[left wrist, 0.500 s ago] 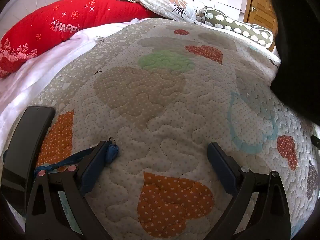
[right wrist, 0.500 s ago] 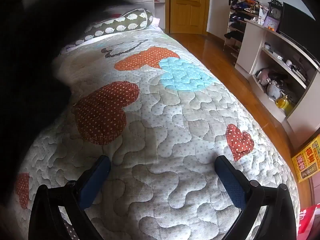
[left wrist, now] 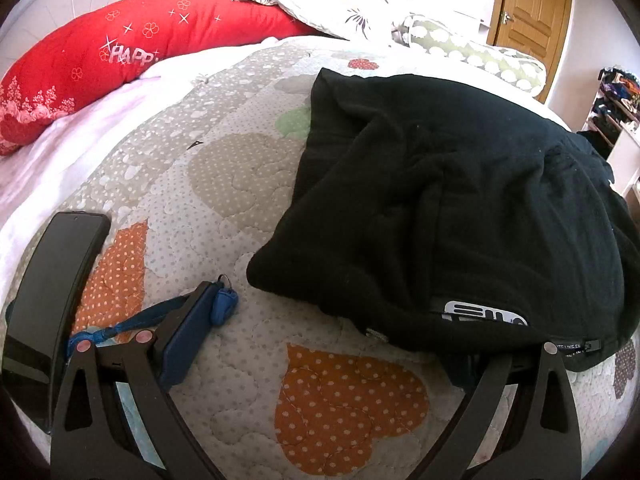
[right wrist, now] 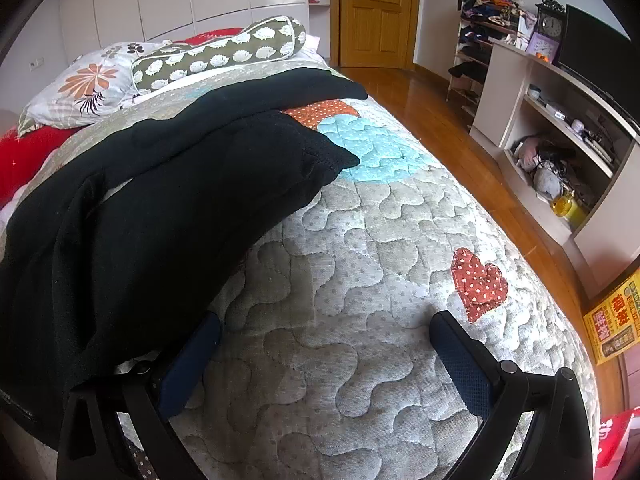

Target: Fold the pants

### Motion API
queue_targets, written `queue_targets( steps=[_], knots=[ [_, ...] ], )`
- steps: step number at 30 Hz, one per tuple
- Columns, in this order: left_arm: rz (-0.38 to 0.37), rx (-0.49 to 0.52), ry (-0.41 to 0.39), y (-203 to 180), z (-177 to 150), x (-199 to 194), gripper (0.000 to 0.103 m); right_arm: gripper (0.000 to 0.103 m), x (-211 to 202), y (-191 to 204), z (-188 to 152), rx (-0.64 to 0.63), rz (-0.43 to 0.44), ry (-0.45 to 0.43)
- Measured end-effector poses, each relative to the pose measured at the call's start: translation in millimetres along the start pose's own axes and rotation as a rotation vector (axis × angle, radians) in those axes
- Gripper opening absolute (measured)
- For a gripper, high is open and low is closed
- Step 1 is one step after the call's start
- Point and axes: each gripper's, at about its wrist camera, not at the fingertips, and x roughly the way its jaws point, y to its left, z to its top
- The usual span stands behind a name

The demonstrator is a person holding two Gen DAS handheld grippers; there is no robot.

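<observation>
Left wrist view: black pants [left wrist: 460, 200] lie in a loose heap on the quilted bedspread [left wrist: 248, 336], filling the right half of the frame. A white logo patch and a small label sit along the near hem. That hem drapes over the right finger of the left claw [left wrist: 332, 340], hiding its pad. The left finger [left wrist: 180, 344] is fully visible with its blue pad. The jaws stand wide apart with only quilt between them; nothing is gripped.

Right wrist view: the same pants [right wrist: 160, 208] spread across the left half of the bed, one leg end reaching toward the light blue patch, another stretch of black cloth lying farther up toward the pillows. Cloth overlaps the base of the left finger of the right claw [right wrist: 326, 354]. Both blue pads are visible, spread wide with bare bedspread [right wrist: 360, 280] between them; nothing is held.

Surroundings, left wrist view: a dark phone [left wrist: 52, 292] lies at the left edge of the quilt, just beside the left finger, and a blue lanyard [left wrist: 160, 312] with a clip runs behind that finger. A red pillow [left wrist: 120, 48] lies at the head of the bed.

Surroundings, right wrist view: a green patterned bolster [right wrist: 224, 52], a floral pillow [right wrist: 88, 84], a wooden door [right wrist: 376, 12], wooden floor and a shelf unit [right wrist: 560, 120] to the right.
</observation>
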Motion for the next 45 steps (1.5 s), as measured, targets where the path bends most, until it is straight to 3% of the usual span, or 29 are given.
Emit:
queue_targets(
  steps=[13, 15, 20, 24, 26, 30, 37, 45],
  knots=[
    [0.023, 0.009, 0.010, 3.2, -10.7, -22.7, 0.098, 0.103, -5.3, 3.7, 3.5, -0.015, -0.026, 0.025],
    [0.000, 0.010, -0.011, 6.0, -15.2, -37.8, 0.098, 0.095, -16.6, 5.5, 0.5, -0.021, -0.023, 0.015],
    [0.041, 0.063, -0.086, -7.2, -18.9, -77.4, 0.098, 0.095, -69.4, 2.6, -11.1, -0.025, 0.102, -0.158],
    [0.048, 0.093, -0.149, -24.3, -16.1, -96.5, 0.098, 0.095, -94.1, -6.2, -15.9, 0.049, 0.278, -0.268],
    [0.046, 0.111, -0.158, -34.6, -10.5, -101.5, 0.098, 0.095, -93.1, -4.0, -16.7, 0.053, 0.318, -0.262],
    [0.009, 0.121, -0.093, -44.0, -2.4, -101.4, 0.098, 0.095, -94.0, 2.5, -17.6, 0.010, 0.334, -0.256],
    [-0.060, 0.091, -0.114, -56.8, -3.3, -96.8, 0.098, 0.095, -90.0, 10.5, -19.3, -0.032, 0.342, -0.248],
    [-0.072, 0.086, -0.077, -65.7, -2.7, -79.4, 0.098, 0.095, -87.5, 16.3, -23.7, -0.053, 0.342, -0.233]
  ],
)
